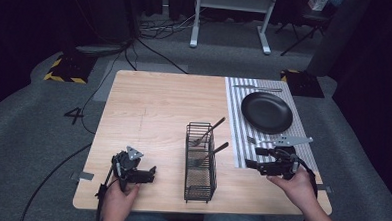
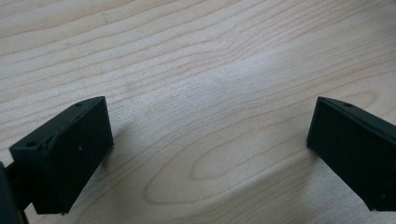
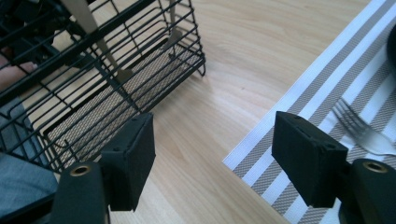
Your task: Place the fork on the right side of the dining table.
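White "4" (image 1: 74,115) marks the floor; both grippers' jaws gape, empty.

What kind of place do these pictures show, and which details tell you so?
Probably a lab or studio staged as a dining setting: a wooden table on grey carpet, loose floor cables, hazard-striped tape, and a black plate on a striped placemat.

A recording lab: dark curtains, floor cables (image 1: 152,26), hazard-taped weights (image 1: 65,70), lone wooden table (image 1: 154,113).

Grey carpet (image 1: 28,128) (cables (image 1: 157,29) trailing) around a white desk frame (image 1: 233,17).
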`<control>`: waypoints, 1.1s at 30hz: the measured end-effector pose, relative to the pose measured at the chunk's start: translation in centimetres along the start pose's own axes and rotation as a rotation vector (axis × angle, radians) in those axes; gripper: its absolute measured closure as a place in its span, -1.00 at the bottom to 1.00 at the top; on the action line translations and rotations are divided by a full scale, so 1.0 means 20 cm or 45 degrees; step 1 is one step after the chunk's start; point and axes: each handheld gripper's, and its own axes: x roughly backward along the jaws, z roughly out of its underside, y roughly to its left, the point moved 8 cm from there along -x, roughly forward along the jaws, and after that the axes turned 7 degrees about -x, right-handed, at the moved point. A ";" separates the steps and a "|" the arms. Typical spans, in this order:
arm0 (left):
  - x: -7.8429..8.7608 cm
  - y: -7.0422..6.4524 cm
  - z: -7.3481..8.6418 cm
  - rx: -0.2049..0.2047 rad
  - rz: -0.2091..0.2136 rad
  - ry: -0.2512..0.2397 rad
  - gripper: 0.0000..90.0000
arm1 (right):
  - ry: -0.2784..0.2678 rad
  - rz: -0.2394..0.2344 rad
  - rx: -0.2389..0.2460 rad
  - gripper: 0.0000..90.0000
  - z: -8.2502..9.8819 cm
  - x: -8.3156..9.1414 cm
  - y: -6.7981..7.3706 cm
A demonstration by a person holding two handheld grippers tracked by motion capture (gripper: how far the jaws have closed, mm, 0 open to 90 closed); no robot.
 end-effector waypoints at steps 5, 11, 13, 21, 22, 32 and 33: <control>0.00 0.00 0.00 0.000 0.000 0.000 -0.99 | 0.032 -0.023 0.024 -0.34 0.06 -0.05 0.03; 0.00 0.00 0.00 0.000 0.000 0.001 -0.99 | 0.070 -0.017 0.068 -0.34 0.13 -0.11 0.04; 0.00 0.00 0.00 -0.001 0.000 0.001 -0.99 | 0.073 -0.013 0.080 -0.33 0.14 -0.12 0.04; 0.00 0.00 0.00 0.000 0.000 0.001 -0.99 | 0.111 -0.011 0.107 -0.29 0.27 -0.22 0.03; 0.00 0.00 0.00 0.000 0.000 0.001 -0.99 | 0.116 -0.009 0.114 -0.29 0.28 -0.23 0.02; 0.00 0.00 0.00 0.000 0.000 0.001 -0.99 | 0.128 0.041 0.155 -0.30 0.36 -0.30 0.00; 0.00 0.00 0.00 0.000 0.000 0.001 -0.99 | 0.131 0.048 0.162 -0.30 0.36 -0.30 0.00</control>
